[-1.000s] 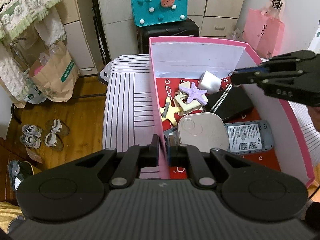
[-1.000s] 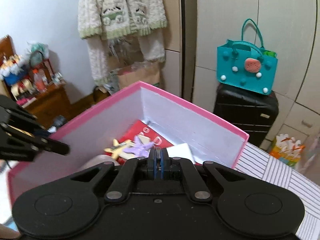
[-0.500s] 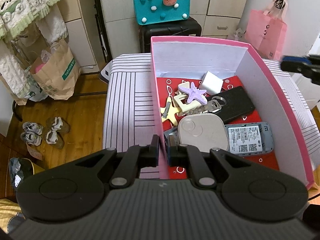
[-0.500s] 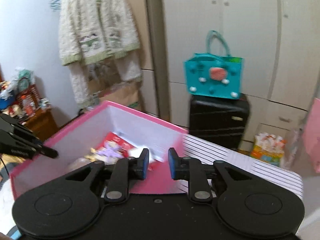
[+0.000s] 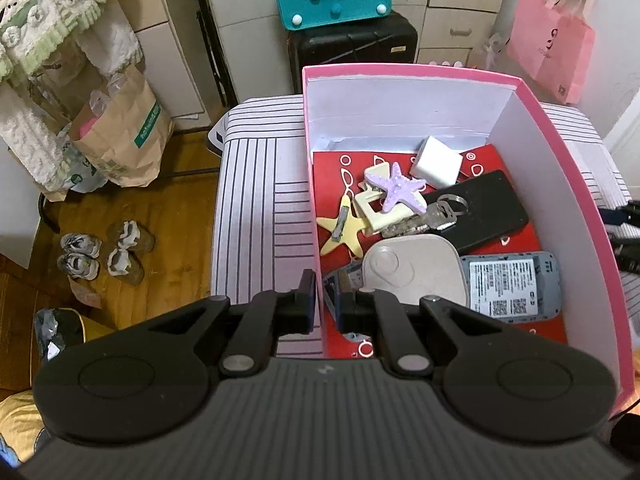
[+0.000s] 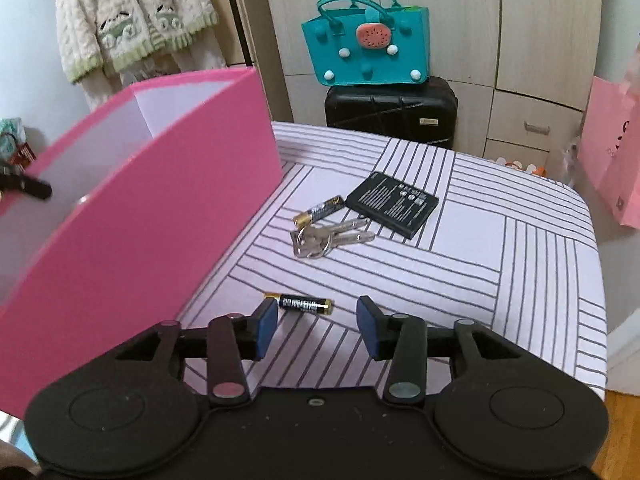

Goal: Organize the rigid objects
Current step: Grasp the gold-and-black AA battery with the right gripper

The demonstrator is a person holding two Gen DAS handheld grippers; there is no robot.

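Collection is the step in hand: your left tool [image 5: 322,300] pinches the near-left wall of the pink box [image 5: 560,148], one finger outside and one inside, steadying it on the striped tabletop [image 6: 500,264]. Your right tool [image 6: 317,326] hangs with its fingers spread wide and empty, low over the tabletop to the right of the box.

Just beyond its left fingertip [image 6: 267,320] lies a black-and-gold battery [image 6: 306,304], a smooth little cylinder likely to roll; judging by position, it is the next pickup, so straddle it crosswise and close gently. Farther off sit a second battery [image 6: 319,211], a bunch of keys [image 6: 330,237] on a ring, and a flat black battery pack [image 6: 392,204].

Inside the cardboard box rest a purple starfish [image 5: 398,190], a yellow star clip [image 5: 342,229], a white block [image 5: 436,162] and more rigid pieces.
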